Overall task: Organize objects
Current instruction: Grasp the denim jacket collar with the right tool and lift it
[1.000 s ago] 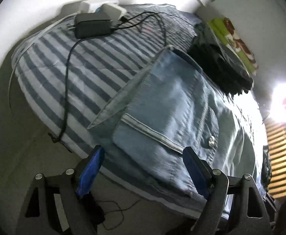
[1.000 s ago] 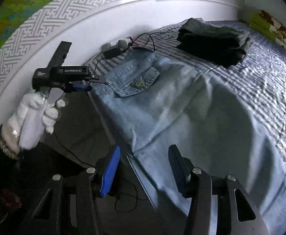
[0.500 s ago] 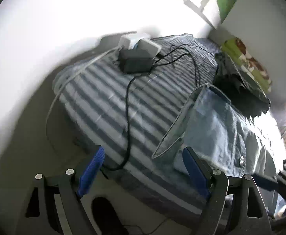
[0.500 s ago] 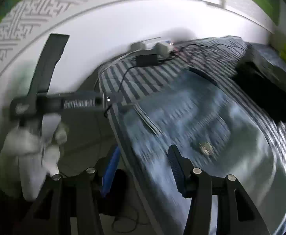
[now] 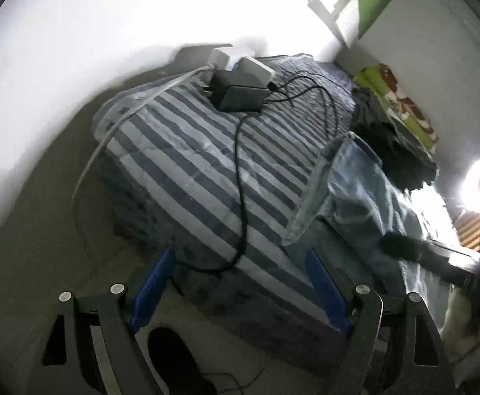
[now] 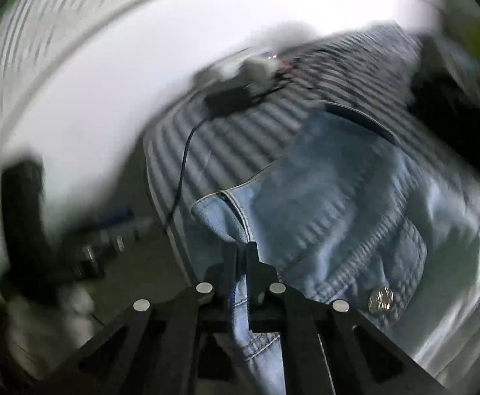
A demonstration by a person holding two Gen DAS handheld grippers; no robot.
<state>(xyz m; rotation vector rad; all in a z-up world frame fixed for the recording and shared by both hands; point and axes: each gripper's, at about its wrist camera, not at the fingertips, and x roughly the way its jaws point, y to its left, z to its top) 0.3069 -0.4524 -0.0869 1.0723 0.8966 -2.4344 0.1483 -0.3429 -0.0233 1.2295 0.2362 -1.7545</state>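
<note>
Close up, the right gripper (image 6: 242,256) has its black fingers (image 6: 230,263) pinched shut on a fold of light blue jeans (image 6: 335,204), with the denim edge running down between them. The jeans lie spread on a bed (image 5: 190,164) with a blue and white striped cover, near the bed's edge; a metal button (image 6: 380,299) shows on a pocket to the right of the grip. That view is blurred. From the left wrist view, the left gripper (image 5: 240,283) hangs over the bed's corner with its blue-padded fingers (image 5: 152,286) spread wide and holding nothing. Between them lies striped cover and a black cable (image 5: 241,177) that runs from a black adapter (image 5: 240,95) near the white wall down over the bed's edge. A white power strip (image 5: 240,62) sits just behind the adapter, and a white cord (image 5: 121,121) trails from it to the floor. The jeans (image 5: 355,184) lie to the right of the cable, with a raised edge. Beyond them sits a pile of dark clothes (image 5: 391,144), next to a green patterned pillow (image 5: 401,102) against the far wall.
</note>
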